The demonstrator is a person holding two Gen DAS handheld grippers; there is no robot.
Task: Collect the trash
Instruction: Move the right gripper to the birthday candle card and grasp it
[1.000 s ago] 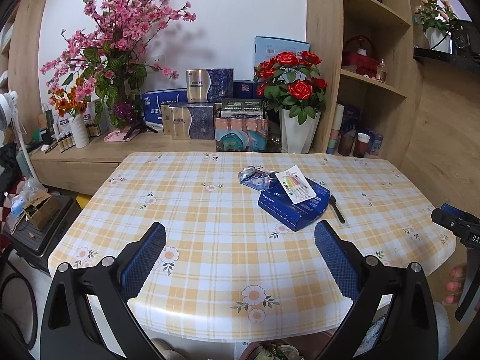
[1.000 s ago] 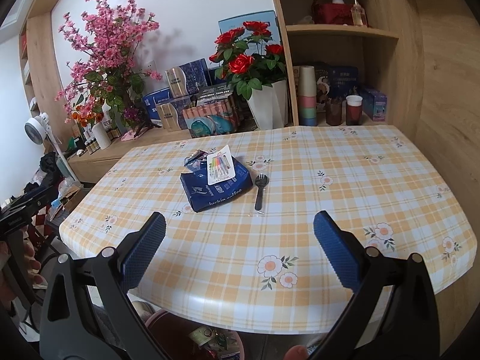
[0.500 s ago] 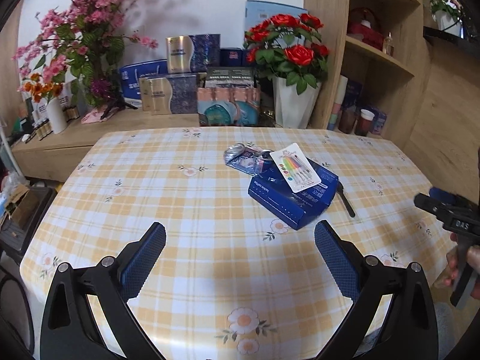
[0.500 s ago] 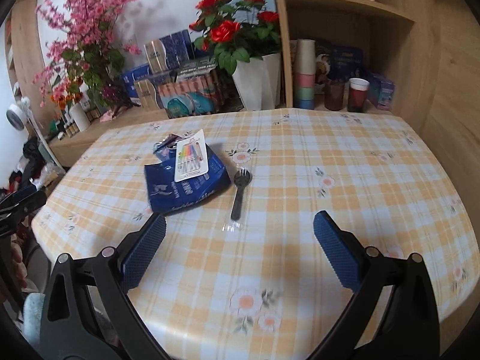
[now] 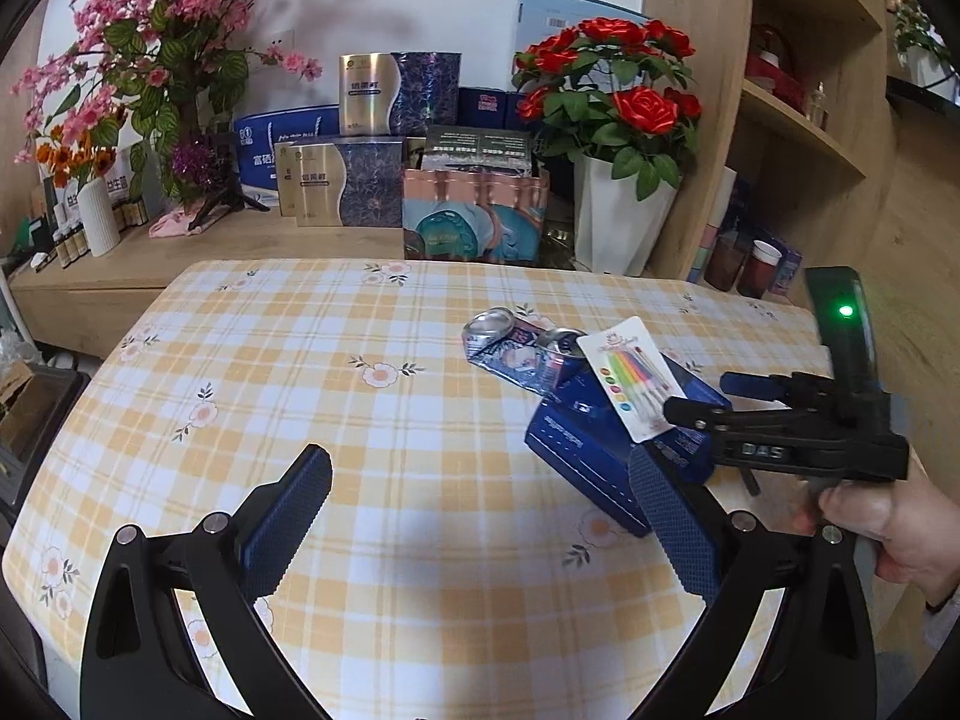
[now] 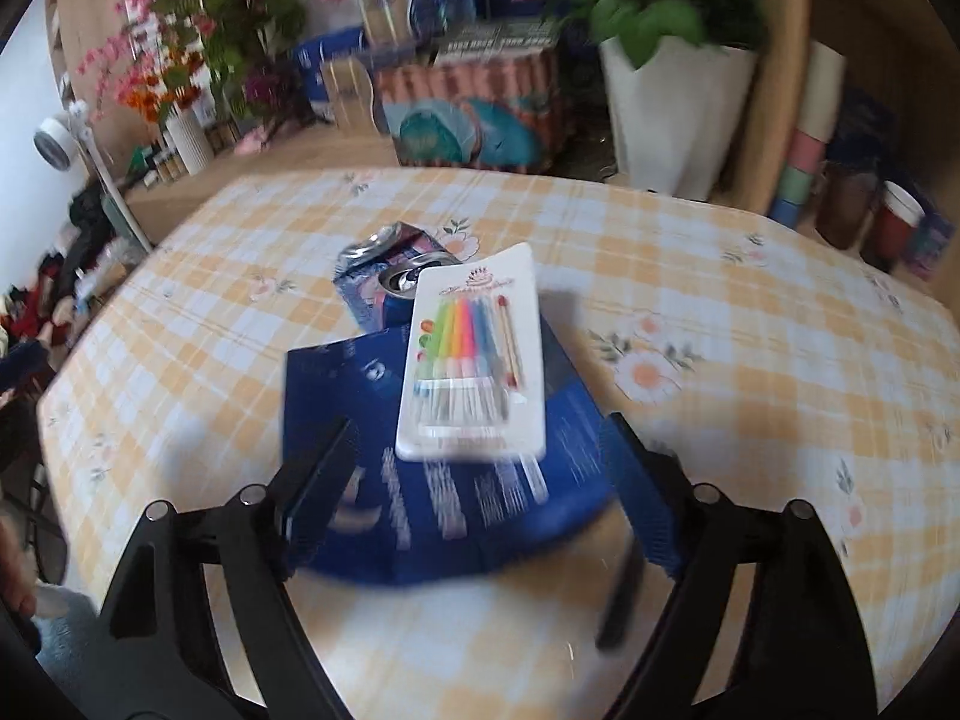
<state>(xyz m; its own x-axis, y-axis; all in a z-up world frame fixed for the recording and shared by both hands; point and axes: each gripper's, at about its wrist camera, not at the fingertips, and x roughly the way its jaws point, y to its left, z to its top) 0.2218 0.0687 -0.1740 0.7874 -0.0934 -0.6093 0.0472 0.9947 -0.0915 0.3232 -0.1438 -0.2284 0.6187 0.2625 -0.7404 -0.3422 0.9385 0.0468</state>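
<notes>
A flat blue paper bag point(image 6: 444, 492) lies on the checked table point(image 6: 750, 324), with a white candle packet point(image 6: 474, 360) on top and a crushed can point(image 6: 390, 276) behind it. My right gripper point(image 6: 480, 480) is open, its fingers either side of the bag's near end; the view is blurred. A black plastic fork point(image 6: 618, 594) lies by the right finger. In the left wrist view the bag point(image 5: 576, 450), packet point(image 5: 630, 384) and can point(image 5: 516, 348) sit right of centre, with the right gripper point(image 5: 708, 396) over them. My left gripper point(image 5: 480, 528) is open and empty above the table.
A white vase of red roses point(image 5: 618, 222), gift boxes point(image 5: 474, 210) and pink blossoms point(image 5: 150, 60) stand on the sideboard behind the table. Shelves with cups point(image 5: 756, 264) are at the right. Clutter lies on the floor at the left point(image 6: 72, 276).
Both grippers have moved forward over the table. My right gripper has dropped and closed in on the blue bag, which now lies between its open fingers. It now shows large in the left wrist view.
</notes>
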